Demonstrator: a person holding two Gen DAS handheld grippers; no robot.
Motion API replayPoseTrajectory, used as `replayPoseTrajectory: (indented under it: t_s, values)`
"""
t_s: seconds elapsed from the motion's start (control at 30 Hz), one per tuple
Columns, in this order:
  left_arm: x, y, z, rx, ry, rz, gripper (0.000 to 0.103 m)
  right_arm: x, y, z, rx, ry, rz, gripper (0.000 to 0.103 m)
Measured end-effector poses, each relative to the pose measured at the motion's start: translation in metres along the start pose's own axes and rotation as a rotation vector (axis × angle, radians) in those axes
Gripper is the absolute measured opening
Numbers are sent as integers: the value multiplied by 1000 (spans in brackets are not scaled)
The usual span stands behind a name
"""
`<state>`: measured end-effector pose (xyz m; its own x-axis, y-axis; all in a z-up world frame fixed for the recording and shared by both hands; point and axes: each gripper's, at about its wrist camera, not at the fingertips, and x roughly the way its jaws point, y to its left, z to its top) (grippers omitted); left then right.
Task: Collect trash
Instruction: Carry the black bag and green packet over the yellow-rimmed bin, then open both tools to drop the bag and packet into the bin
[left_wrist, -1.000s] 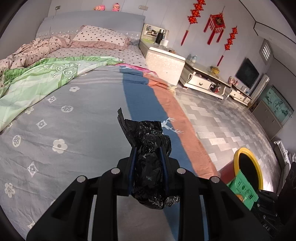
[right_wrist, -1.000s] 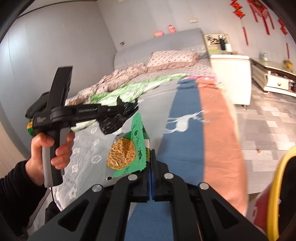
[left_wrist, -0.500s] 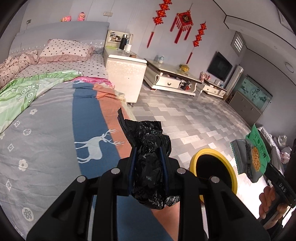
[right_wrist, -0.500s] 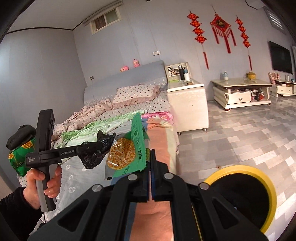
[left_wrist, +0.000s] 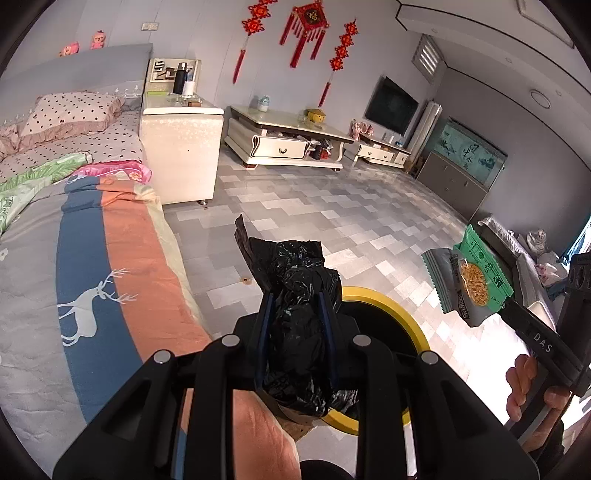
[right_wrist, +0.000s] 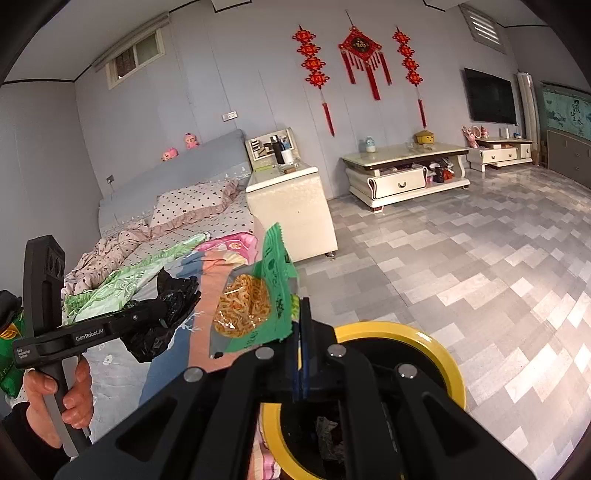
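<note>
I am holding the left gripper (left_wrist: 295, 325) with its fingers pinching a crumpled black plastic bag (left_wrist: 299, 295), lifted off the bed (left_wrist: 122, 258) so it can be carried to the yellow-rimmed bin (left_wrist: 402, 317), which is standing on the floor beside the bed. To the right, I am keeping the right gripper (right_wrist: 301, 354) pressed together on the corner of a green snack wrapper (right_wrist: 258, 302), which is hanging just over the bin's near rim, presumably for dropping. Compared with half a second ago, both grippers are swinging further from the bed, and the bin is sitting nearer beneath them
</note>
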<state>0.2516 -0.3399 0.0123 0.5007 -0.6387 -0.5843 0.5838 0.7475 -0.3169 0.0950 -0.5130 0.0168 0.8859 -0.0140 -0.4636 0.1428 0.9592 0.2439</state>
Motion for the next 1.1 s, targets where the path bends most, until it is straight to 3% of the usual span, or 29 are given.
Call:
replayPoseTrajectory:
  t_s: [0.23, 0.47, 0.57, 0.63, 0.7, 0.77, 0.83, 1.1]
  values:
    - [50, -40, -13, 44, 56, -17, 23, 27, -38, -17, 49, 98, -119, 1]
    - [95, -62, -28, 58, 106, -35, 26, 47, -57, -33, 79, 171, -166, 1]
    - [106, -67, -33, 54, 118, -36, 32, 48, -62, -36, 83, 184, -186, 2]
    - [109, -67, -34, 48, 122, -42, 37, 48, -66, -38, 89, 191, -195, 20]
    - [110, -66, -34, 45, 119, -42, 43, 47, -69, -39, 95, 191, -199, 29]
    - [109, -65, -34, 42, 116, -47, 52, 46, -71, -40, 97, 189, -210, 29]
    - [107, -65, -35, 47, 110, -42, 54, 45, -73, -40, 106, 187, -209, 29]
    - [87, -49, -31, 24, 84, -33, 55, 34, -65, -37, 99, 169, -215, 29]
